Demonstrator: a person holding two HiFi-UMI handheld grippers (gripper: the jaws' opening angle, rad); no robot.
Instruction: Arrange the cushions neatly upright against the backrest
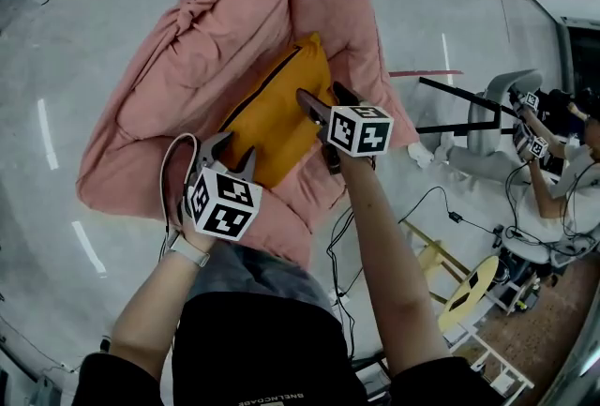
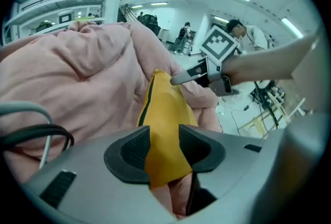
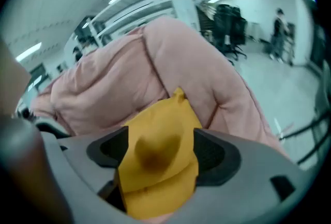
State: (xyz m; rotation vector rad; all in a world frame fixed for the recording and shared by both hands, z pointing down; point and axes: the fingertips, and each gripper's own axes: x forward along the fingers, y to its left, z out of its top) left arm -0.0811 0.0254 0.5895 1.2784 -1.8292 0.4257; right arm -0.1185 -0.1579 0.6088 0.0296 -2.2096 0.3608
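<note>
Lifting looks begun but unfinished, I judge. The left gripper [image 1: 234, 149] is clamped on the near edge of the yellow cushion [image 1: 272, 118], its jaws about half apart with fabric pinched between them. The cushion lies slanted on the pink sofa [image 1: 122, 151], not yet upright against the backrest [image 1: 244, 10]. The right gripper [image 1: 321, 95] holds a plump corner, jaws wide. No container shows.

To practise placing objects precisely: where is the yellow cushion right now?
In the centre of the head view, the yellow cushion lies on the pink sofa, one corner between the jaws of the left gripper, another between those of the right gripper.
</note>
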